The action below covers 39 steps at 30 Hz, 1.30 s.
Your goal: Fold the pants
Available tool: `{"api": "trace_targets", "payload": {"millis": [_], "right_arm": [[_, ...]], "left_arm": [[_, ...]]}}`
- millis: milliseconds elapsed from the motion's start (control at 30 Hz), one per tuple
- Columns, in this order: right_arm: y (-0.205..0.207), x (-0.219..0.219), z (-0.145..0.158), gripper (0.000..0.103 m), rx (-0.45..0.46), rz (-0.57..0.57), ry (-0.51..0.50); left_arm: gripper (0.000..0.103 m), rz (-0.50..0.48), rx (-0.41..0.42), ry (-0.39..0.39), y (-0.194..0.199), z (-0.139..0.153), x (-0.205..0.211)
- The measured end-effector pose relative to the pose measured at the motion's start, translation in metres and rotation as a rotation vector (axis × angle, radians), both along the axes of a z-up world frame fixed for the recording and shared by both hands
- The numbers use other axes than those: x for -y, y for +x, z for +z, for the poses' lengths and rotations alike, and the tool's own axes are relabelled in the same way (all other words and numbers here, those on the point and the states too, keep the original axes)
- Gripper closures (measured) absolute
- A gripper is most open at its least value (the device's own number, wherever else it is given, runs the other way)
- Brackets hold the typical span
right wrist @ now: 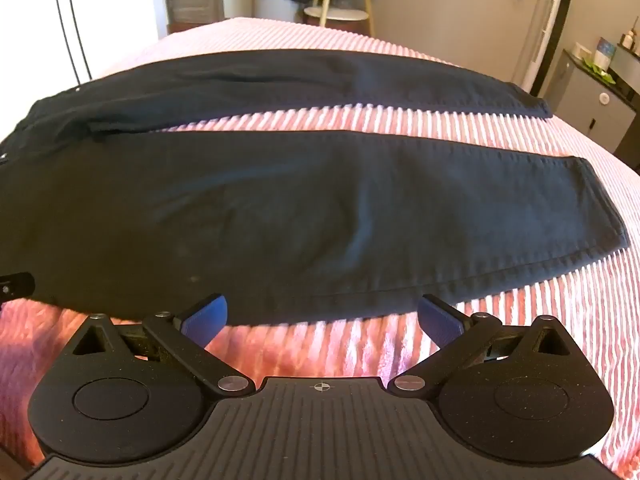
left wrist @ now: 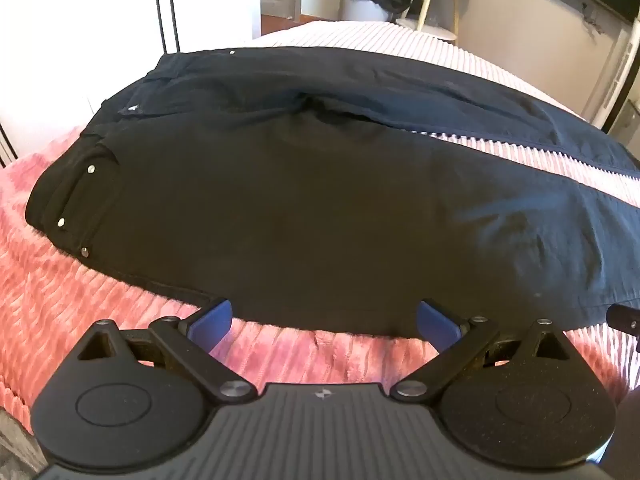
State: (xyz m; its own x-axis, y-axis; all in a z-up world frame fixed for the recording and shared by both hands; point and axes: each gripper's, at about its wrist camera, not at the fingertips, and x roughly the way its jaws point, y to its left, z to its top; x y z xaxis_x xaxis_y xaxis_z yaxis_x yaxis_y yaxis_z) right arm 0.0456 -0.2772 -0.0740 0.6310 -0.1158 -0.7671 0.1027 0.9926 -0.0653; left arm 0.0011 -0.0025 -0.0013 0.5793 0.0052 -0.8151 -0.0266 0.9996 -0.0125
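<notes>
Two legs of the black pants [right wrist: 280,208] lay spread apart, flat on the pink ribbed bedspread [right wrist: 520,320], waistband toward nine o'clock, hems toward three. No fold looked made; every fold appeared left to do. The left gripper [left wrist: 324,322] and right gripper [right wrist: 322,318] hung at the near edge, fingers wide, holding nothing.

Both cameras sit low at the near edge of the bed [left wrist: 60,300], looking forward between spread blue fingers [left wrist: 212,320] across the pants [left wrist: 300,200]. The left wrist view faces the waist end, the right wrist view the leg ends [right wrist: 580,208]. Both share the near leg's middle and the small round table [right wrist: 336,12] beyond.
</notes>
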Motion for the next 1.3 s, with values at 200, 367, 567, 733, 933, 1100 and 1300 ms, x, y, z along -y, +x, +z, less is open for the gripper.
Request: {"api": "trace_targets", "payload": {"millis": [200, 367, 567, 733, 933, 1100, 1300], "right_arm": [[0.0038, 0.004, 0.0004, 0.0, -0.002, -0.003, 0.009], [0.0027, 0.0051, -0.0006, 0.0, -0.002, -0.001, 0.011], [0.0032, 0.0055, -0.0013, 0.0, -0.003, -0.001, 0.013], [0.003, 0.0043, -0.0025, 0.0, -0.002, -0.003, 0.013], [0.0033, 0.0044, -0.0027, 0.0, -0.004, -0.002, 0.016], [0.0031, 0.004, -0.0045, 0.0, -0.004, -0.007, 0.022], [0.0032, 0.0042, -0.0036, 0.0, -0.006, -0.009, 0.025]], "left_arm": [[0.004, 0.018, -0.012, -0.045, 0.0036, -0.0008, -0.0038], [0.004, 0.019, -0.012, -0.038, 0.0039, -0.0044, -0.003], [0.004, 0.023, -0.014, -0.04, 0.003, -0.0069, -0.003], [0.004, 0.022, -0.016, -0.041, 0.0032, -0.0068, -0.0034], [0.004, 0.021, -0.021, -0.044, 0.002, -0.0084, -0.0031], [0.004, 0.023, -0.024, -0.05, 0.0017, -0.0084, -0.0038], [0.004, 0.026, -0.032, -0.058, 0.0035, -0.0063, -0.0064]]}}
